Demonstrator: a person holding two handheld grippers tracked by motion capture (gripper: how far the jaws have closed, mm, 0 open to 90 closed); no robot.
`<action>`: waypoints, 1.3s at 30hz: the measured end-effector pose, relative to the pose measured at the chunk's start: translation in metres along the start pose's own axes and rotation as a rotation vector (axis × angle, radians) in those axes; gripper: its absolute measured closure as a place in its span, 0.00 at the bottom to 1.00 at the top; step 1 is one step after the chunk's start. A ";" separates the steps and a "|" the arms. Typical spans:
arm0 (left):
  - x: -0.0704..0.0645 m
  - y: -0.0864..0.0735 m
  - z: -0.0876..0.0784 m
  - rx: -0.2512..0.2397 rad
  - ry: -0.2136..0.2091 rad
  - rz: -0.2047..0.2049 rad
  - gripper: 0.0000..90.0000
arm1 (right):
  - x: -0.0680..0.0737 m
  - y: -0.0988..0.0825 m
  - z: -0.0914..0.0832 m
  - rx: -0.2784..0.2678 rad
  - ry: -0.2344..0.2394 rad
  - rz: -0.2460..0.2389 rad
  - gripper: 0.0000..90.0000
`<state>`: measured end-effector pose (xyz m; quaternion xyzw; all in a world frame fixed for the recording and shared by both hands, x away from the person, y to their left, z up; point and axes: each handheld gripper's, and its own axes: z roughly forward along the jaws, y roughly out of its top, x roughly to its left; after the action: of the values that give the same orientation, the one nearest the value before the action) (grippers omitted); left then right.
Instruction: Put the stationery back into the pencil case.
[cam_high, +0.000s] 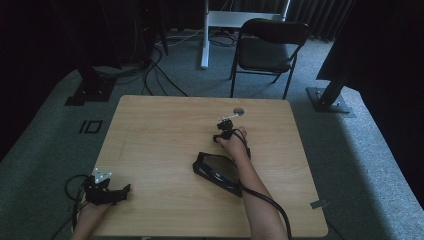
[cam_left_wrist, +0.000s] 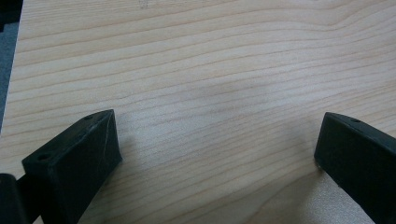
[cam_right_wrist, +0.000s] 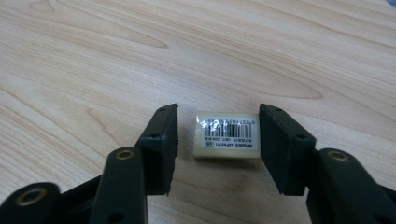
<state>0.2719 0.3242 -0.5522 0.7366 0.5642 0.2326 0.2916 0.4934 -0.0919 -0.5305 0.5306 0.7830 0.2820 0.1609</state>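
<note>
A small cream eraser with a barcode label lies flat on the wooden table. My right gripper stands open around it: one jaw is at the eraser's edge, and the other is a small gap away. In the high view the right gripper is right of the table's middle, toward the far side, with a hand behind it. My left gripper rests at the near left corner. Its jaws are spread wide over bare wood.
A black zip pouch with a blue edge lies under the right forearm. A round metal cap sits near the far edge. A black chair and cables are on the carpet beyond the table.
</note>
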 end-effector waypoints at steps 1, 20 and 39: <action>0.000 0.000 0.000 0.000 0.000 0.000 0.00 | 0.000 0.000 0.000 0.002 -0.006 -0.013 0.58; 0.000 0.000 0.000 0.000 0.000 0.000 0.00 | -0.009 -0.001 -0.018 0.014 -0.001 -0.022 0.65; 0.000 0.000 0.000 0.001 0.001 0.000 0.00 | -0.023 -0.011 -0.060 -0.056 0.060 -0.116 0.65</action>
<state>0.2719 0.3242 -0.5522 0.7367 0.5642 0.2327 0.2912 0.4608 -0.1322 -0.4910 0.4707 0.8088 0.3100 0.1681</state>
